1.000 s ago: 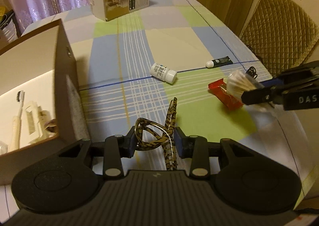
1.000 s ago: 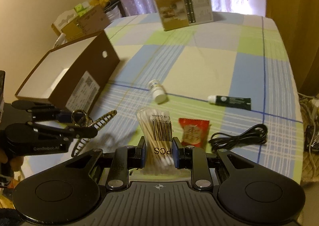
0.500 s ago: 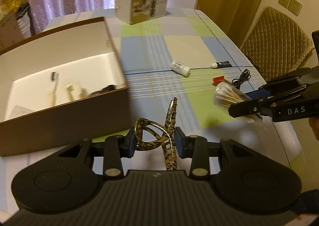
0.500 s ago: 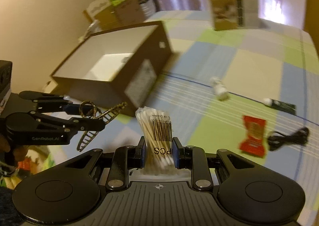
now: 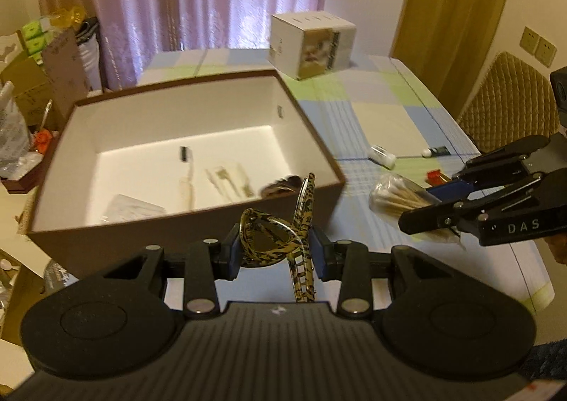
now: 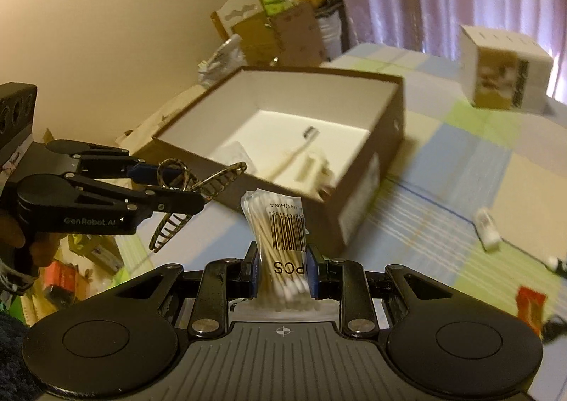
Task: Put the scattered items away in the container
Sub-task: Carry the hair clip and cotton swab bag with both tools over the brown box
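- Left wrist view: the left gripper (image 5: 275, 252) pinches a leopard-patterned plastic hair claw clip (image 5: 283, 241) between its blue pads, just short of the near wall of the brown open cardboard box with white lining (image 5: 184, 224).
- Right wrist view: the right gripper (image 6: 281, 275) clamps a clear bag of wooden cotton swabs (image 6: 280, 241), held above the checked tablecloth (image 6: 460, 153) near the box's corner.
- Inside the box lie a white toothbrush (image 5: 187, 174) and other pale items, blurred.
- On the cloth remain a small white bottle (image 5: 381, 156), a dark tube (image 5: 437, 152), a red packet (image 6: 529, 305) and a black cable (image 6: 553, 328).
- Risk, as judged: neither load is over the opening; a release now would drop the clip outside the wall. The clip's hanging teeth could snag the rim, and both grippers converging on one corner could collide.
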Action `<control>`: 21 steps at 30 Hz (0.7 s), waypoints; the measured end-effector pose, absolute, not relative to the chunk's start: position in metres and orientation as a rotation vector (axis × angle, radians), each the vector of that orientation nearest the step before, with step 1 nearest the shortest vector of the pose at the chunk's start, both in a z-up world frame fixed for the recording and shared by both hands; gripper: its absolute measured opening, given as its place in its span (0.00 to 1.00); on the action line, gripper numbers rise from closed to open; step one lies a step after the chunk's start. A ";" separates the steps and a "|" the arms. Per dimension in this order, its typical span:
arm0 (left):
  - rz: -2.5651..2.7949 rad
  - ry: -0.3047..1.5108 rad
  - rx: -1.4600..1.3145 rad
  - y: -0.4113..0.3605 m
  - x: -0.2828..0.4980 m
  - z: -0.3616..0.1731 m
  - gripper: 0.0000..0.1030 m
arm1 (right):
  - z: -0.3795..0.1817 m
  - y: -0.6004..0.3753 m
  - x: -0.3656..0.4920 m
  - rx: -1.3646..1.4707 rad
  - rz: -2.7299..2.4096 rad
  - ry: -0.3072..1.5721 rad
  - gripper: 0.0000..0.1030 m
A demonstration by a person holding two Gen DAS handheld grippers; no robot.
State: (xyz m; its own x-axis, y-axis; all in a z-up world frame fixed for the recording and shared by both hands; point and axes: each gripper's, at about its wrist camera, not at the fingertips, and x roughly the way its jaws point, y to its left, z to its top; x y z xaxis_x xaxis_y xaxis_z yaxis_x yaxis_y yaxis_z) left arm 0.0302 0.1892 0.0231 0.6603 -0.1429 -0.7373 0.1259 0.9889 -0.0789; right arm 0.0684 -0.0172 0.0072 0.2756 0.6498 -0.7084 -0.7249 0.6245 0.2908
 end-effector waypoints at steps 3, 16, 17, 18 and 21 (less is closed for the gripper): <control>-0.145 0.821 -0.021 0.204 0.031 0.028 0.32 | 0.011 0.001 0.071 -0.106 0.939 0.882 0.22; -0.137 0.782 -0.009 0.259 0.064 0.033 0.32 | 0.025 0.068 0.106 -0.112 0.852 0.836 0.22; -0.137 0.777 -0.009 0.262 0.067 0.034 0.32 | 0.025 0.072 0.109 -0.112 0.840 0.837 0.22; -0.138 0.774 -0.009 0.265 0.071 0.034 0.32 | 0.025 0.076 0.112 -0.116 0.825 0.837 0.22; -0.136 0.772 -0.017 0.274 0.086 0.033 0.32 | 0.022 0.087 0.126 -0.118 0.777 0.846 0.22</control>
